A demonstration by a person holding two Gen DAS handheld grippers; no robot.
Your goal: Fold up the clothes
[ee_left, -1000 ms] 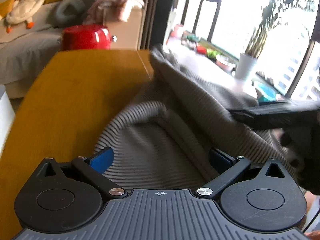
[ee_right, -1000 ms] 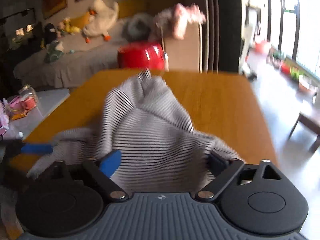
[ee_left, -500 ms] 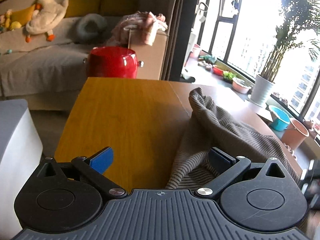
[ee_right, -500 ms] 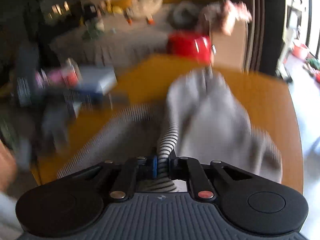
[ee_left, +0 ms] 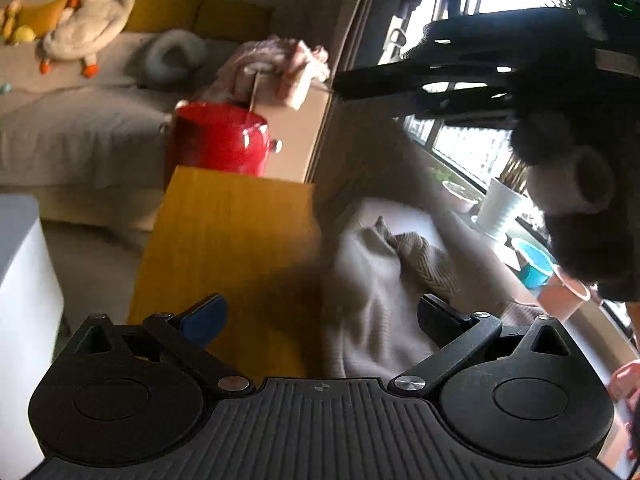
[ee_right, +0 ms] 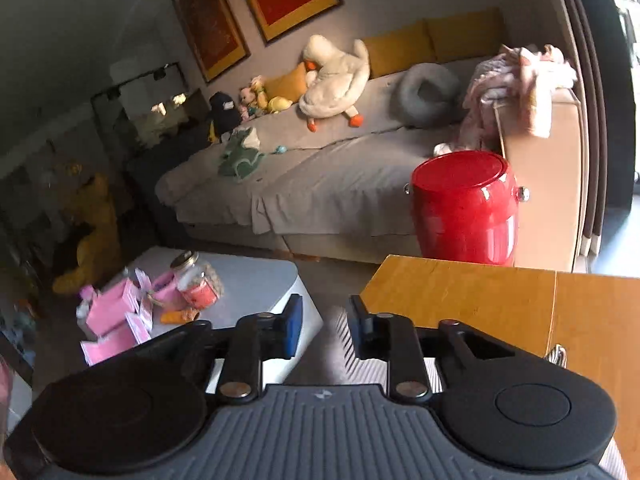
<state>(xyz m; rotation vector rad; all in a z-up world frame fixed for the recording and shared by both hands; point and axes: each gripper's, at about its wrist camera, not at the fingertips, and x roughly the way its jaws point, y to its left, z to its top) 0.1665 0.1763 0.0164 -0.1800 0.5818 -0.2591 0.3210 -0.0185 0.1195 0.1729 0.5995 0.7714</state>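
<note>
left gripper (ee_left: 320, 316): jaws wide, nothing pinched, striped garment (ee_left: 372, 292) heaped lower middle on wooden table (ee_left: 228, 232)
right gripper (ee_right: 324, 326): narrow gap, just been opening, striped cloth between the pads, can't tell if gripped

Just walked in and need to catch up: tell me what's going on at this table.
A person with a gripper in each hand is folding a grey striped garment on the yellow wooden table. The right gripper is raised with some of the cloth between its jaws, which have just been opening and do not look clamped on it. The left gripper hangs open over the heaped cloth, gripping nothing.
</note>
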